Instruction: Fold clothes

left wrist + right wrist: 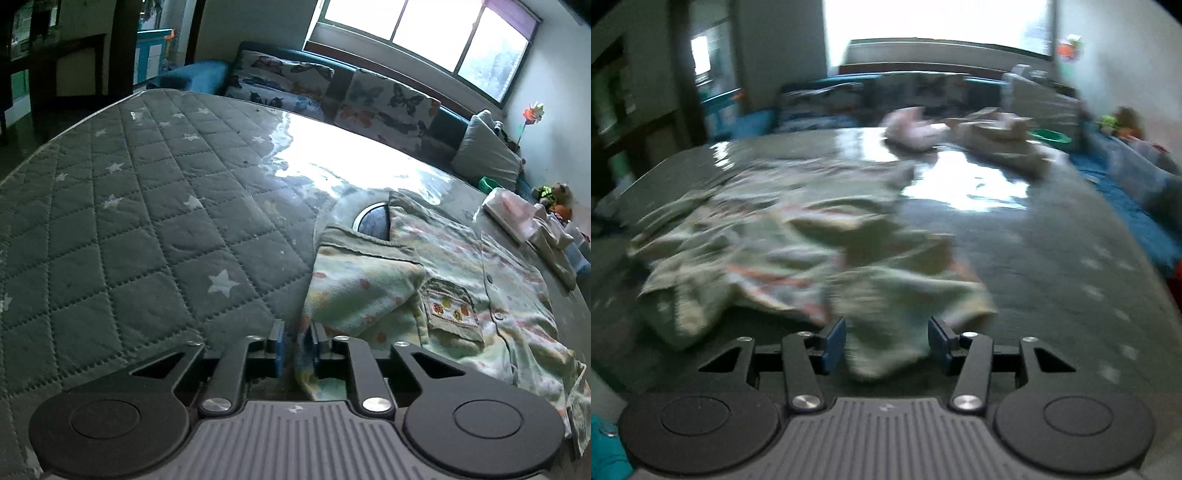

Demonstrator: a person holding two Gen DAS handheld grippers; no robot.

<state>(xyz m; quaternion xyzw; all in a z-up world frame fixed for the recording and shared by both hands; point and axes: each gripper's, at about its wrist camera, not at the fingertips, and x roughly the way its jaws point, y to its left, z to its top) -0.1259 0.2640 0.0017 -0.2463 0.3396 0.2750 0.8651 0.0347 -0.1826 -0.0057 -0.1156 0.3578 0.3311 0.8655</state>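
A pale patterned child's shirt (454, 273) with buttons and a chest pocket lies on the grey quilted table cover (140, 229), its near sleeve folded over the body. My left gripper (297, 350) stands at the shirt's near left edge, jaws narrowly apart with a fold of the fabric between the blue pads (280, 349). In the blurred right wrist view the same shirt (798, 251) lies crumpled. My right gripper (886, 345) is open wide, with a flap of the shirt lying loose between its pads (834, 343).
A round metal-rimmed hole (371, 219) shows in the table behind the shirt. Folded clothes (990, 136) sit at the far right of the table. A sofa with butterfly cushions (384, 103) runs along the far side under the window.
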